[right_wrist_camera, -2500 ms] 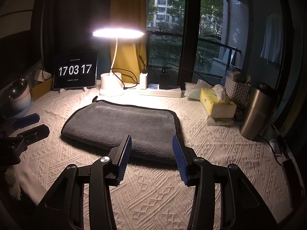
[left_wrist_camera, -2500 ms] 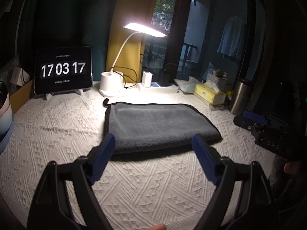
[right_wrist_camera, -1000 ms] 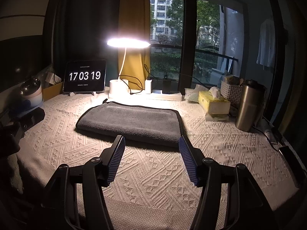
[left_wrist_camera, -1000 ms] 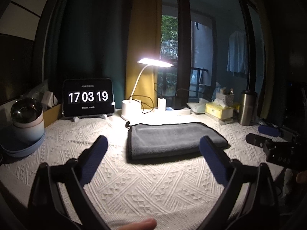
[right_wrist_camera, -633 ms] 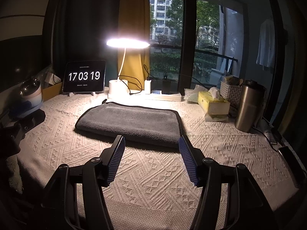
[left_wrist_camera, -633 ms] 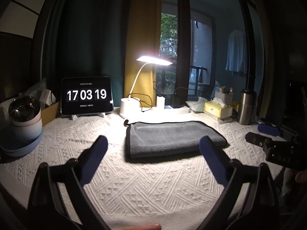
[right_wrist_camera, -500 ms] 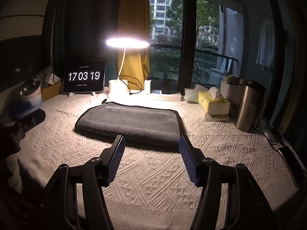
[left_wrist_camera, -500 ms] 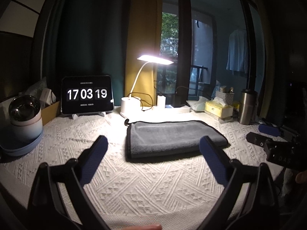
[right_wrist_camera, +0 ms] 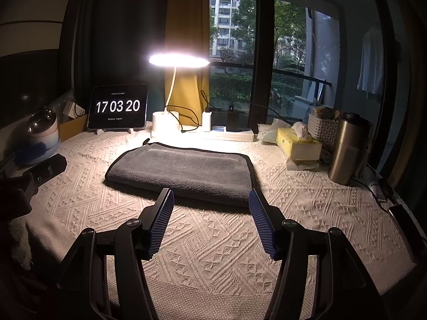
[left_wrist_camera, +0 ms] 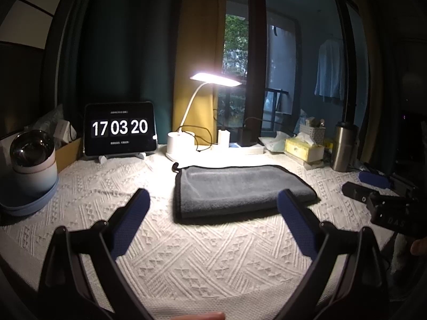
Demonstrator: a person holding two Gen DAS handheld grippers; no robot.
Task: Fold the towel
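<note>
The folded grey towel (left_wrist_camera: pixel 240 189) lies mid-frame on the white tablecloth (left_wrist_camera: pixel 202 256), its underside hidden. Both the left gripper (left_wrist_camera: pixel 213 200) and right gripper (right_wrist_camera: pixel 210 200) hang spread wide, empty, their bases cut off at the bottom edge. The tablet clock (right_wrist_camera: pixel 118 106), left of centre, reads 17 03 20; its small print is illegible.

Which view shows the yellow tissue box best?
The right wrist view: the yellow tissue box sits larger and better lit there, with a tissue sticking up from its top and its side face plain. In the left wrist view the same box is smaller, dimmer and further toward the edge.
</note>
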